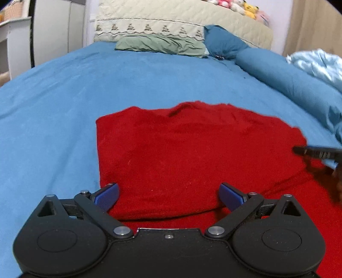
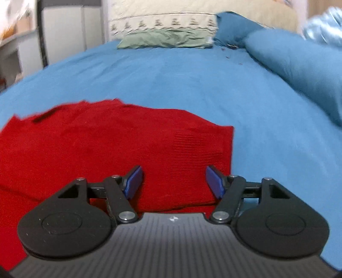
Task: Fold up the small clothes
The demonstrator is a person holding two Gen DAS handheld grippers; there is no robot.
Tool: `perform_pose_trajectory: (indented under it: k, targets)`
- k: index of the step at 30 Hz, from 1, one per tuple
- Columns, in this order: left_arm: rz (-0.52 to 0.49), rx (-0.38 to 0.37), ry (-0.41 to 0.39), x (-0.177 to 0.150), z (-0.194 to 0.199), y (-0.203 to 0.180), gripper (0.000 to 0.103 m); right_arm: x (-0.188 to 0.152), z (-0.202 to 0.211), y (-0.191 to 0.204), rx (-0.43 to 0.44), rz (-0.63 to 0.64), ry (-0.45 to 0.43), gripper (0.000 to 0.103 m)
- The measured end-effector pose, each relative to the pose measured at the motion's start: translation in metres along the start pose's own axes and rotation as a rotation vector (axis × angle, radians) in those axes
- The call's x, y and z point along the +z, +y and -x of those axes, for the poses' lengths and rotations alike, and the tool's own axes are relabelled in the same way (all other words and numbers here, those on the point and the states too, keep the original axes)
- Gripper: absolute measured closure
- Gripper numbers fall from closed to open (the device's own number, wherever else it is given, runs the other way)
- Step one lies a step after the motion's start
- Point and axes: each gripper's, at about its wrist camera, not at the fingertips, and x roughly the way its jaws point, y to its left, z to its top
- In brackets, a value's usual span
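Here, red sweater (image 1: 181, 154) folded flat, neckline toward pillows (image 1: 160, 43), left tongs (image 1: 168, 195), right tongs (image 2: 174, 181), both spread, empty.

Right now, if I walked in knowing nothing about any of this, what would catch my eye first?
The bright red knit garment, partly folded, lies flat in the middle of the blue bedsheet. Close over its near edge are the left hand-held gripper and the right hand-held gripper, both open and holding nothing. At the far end of the bed a green pillow rests against a beige quilted headboard cover.
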Motion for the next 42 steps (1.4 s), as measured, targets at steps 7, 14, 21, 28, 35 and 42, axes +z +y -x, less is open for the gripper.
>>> perform_pose_trajectory:
  k: [7, 14, 21, 28, 35, 42]
  targets:
    - [-0.046, 0.045, -0.001, 0.010, 0.021, -0.010, 0.000, 0.009, 0.035, -0.004, 0.000, -0.014, -0.009, 0.021]
    - [0.037, 0.080, -0.035, 0.006, 0.134, -0.011, 0.000, 0.009, 0.171, -0.025, 0.095, -0.068, -0.111, 0.004]
    - [0.065, 0.122, 0.057, -0.032, 0.238, -0.024, 0.000, -0.028, 0.278, -0.042, 0.071, -0.051, -0.023, 0.004]
    - [0.135, 0.120, 0.190, -0.105, 0.266, -0.031, 0.000, -0.102, 0.326, -0.045, 0.029, -0.042, 0.174, 0.005]
    - [0.168, 0.114, 0.230, -0.157, 0.260, -0.041, 0.012, -0.168, 0.329, -0.038, 0.016, -0.089, 0.284, 0.008]
    - [0.178, 0.145, 0.282, -0.180, 0.244, -0.038, 0.033, -0.203, 0.319, -0.033, -0.026, -0.145, 0.309, 0.019]
